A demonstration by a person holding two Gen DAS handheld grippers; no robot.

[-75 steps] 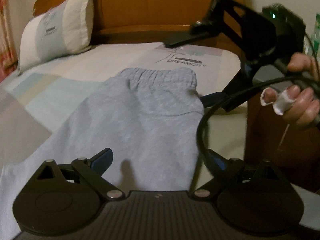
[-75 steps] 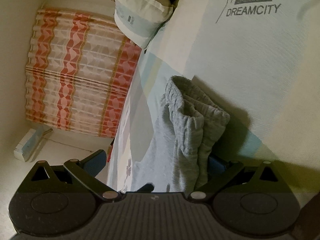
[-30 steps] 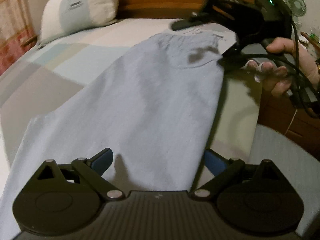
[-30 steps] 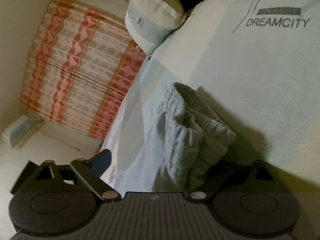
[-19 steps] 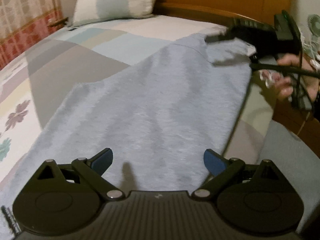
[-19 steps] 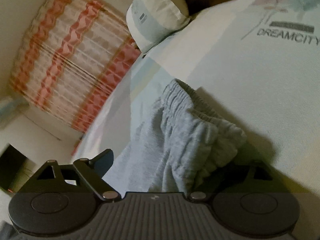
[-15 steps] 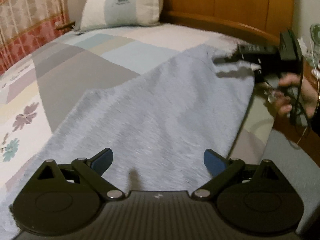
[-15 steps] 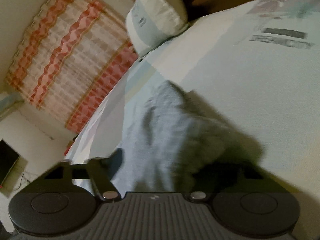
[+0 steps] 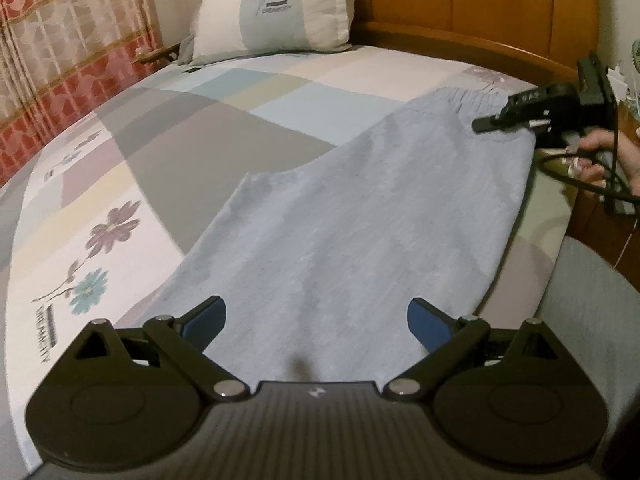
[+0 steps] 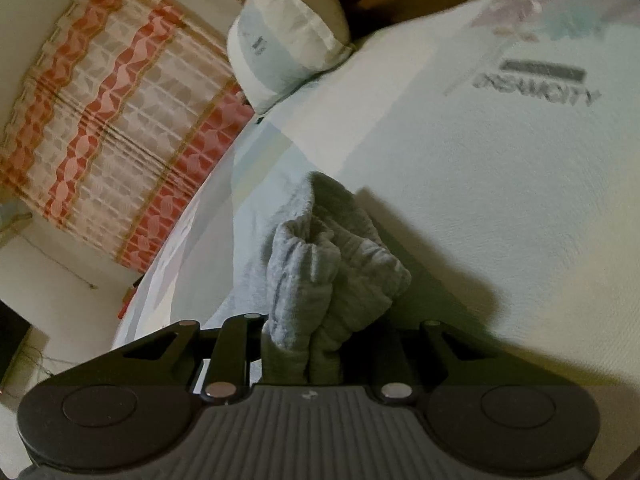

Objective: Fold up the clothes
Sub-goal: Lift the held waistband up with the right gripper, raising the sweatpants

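Light grey sweatpants (image 9: 360,216) lie lengthwise on the patchwork bed sheet (image 9: 180,128), waistband at the far right. My left gripper (image 9: 316,320) hovers open above the leg part, nothing between its blue pads. The right gripper (image 9: 486,124), held by a hand (image 9: 600,152), sits at the waistband corner. In the right wrist view the elastic waistband (image 10: 332,264) is bunched into folds between the fingers of the right gripper (image 10: 316,344). Its jaws are closing and pinch the cloth.
A pillow (image 9: 276,8) leans on the wooden headboard (image 9: 480,4) at the far end. A red and cream curtain (image 9: 60,48) hangs along the bed's left side. The bed's right edge runs beside the pants, with grey cloth (image 9: 592,320) below it.
The left gripper has drawn back and up along the pants, so more of the bed shows. The right gripper's fingers have come together on the bunched waistband.
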